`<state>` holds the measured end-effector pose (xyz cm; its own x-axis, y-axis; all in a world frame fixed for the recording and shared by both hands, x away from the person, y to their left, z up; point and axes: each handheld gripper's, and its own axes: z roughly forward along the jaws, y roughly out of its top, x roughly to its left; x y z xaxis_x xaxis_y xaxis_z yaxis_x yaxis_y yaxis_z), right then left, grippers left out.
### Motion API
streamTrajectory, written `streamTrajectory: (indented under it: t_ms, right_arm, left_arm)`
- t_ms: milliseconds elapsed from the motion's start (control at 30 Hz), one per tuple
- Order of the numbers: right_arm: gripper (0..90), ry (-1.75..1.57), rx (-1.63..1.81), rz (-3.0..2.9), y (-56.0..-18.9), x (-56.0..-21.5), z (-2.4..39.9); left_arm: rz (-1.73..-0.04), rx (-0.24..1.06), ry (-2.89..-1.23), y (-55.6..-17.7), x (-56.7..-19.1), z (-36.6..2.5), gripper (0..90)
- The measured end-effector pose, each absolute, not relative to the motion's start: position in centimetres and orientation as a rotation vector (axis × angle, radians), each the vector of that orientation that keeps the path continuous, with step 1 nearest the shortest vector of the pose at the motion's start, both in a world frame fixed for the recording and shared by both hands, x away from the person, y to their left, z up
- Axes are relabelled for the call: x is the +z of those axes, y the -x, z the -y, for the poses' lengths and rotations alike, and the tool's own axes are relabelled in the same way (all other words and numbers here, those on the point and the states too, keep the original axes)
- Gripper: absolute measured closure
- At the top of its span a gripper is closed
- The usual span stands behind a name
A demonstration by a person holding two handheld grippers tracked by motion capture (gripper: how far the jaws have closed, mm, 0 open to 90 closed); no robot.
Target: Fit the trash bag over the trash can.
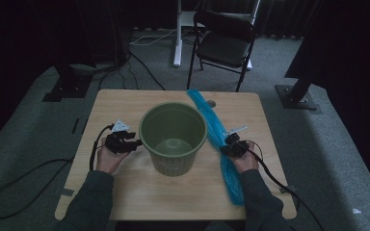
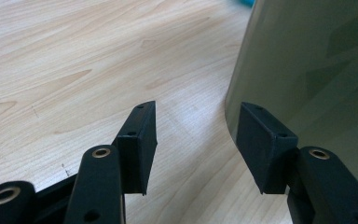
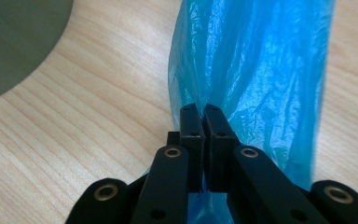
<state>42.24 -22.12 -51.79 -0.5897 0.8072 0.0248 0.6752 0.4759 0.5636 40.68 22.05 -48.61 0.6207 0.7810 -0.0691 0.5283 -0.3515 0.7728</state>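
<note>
While my right tool (image 3: 204, 112) has its jaws pressed together on a fold of the blue plastic bag (image 3: 261, 70), my left tool (image 2: 198, 135) stands well open with nothing between the jaws, one pad just beside the wall of the green bucket (image 2: 307, 70). My bag lies flat on the wooden bench (image 1: 125, 187), its long axis running from my right forearm toward the far edge, passing close along the bucket's right side.
</note>
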Motion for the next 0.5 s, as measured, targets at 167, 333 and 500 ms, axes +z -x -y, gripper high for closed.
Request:
streamTrajectory:
  t_ms: [167, 333, 500]
  right_arm:
    - [88.9, -1.263, 0.852, -2.437, -42.0, -50.6, 22.9]
    - [89.0, -1.242, 0.901, -2.425, -41.9, -49.8, 23.4]
    - [89.0, -1.229, 0.949, -2.413, -41.7, -49.0, 23.9]
  left_arm:
    - [-1.023, 0.398, -2.037, -40.8, -48.6, -22.0, 47.8]
    - [-1.006, 0.397, -2.04, -40.8, -48.5, -21.7, 47.7]
    - [-1.01, 0.394, -2.041, -41.1, -48.7, -21.4, 47.8]
